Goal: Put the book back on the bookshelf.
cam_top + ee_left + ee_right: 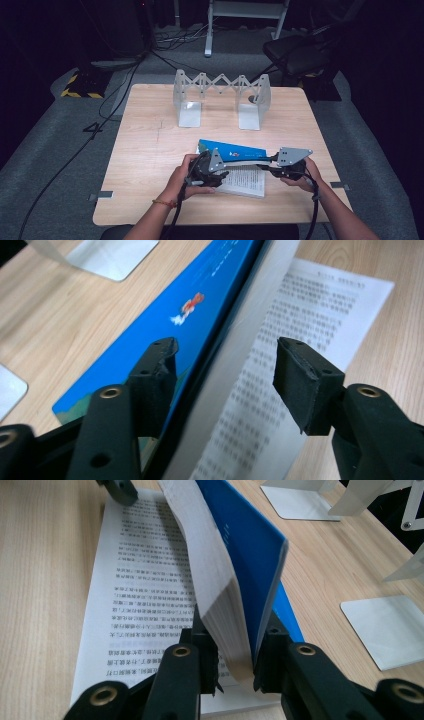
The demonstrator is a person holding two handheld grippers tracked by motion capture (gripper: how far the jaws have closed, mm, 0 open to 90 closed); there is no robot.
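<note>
Both forearms enter from the bottom edge of the high view and converge toward the table's near middle. Left hand wraps the body of the left gripper from behind; a thin band sits on that wrist. Gripper points toward the right. In the left gripper view its jaws stand apart, pads clear on both sides.

Right hand cups the right gripper from below; gripper points left, toward the other one, grey plate on top. In the right gripper view its jaws are pressed in, pads bearing on both sides. Cables trail back along both forearms.
</note>
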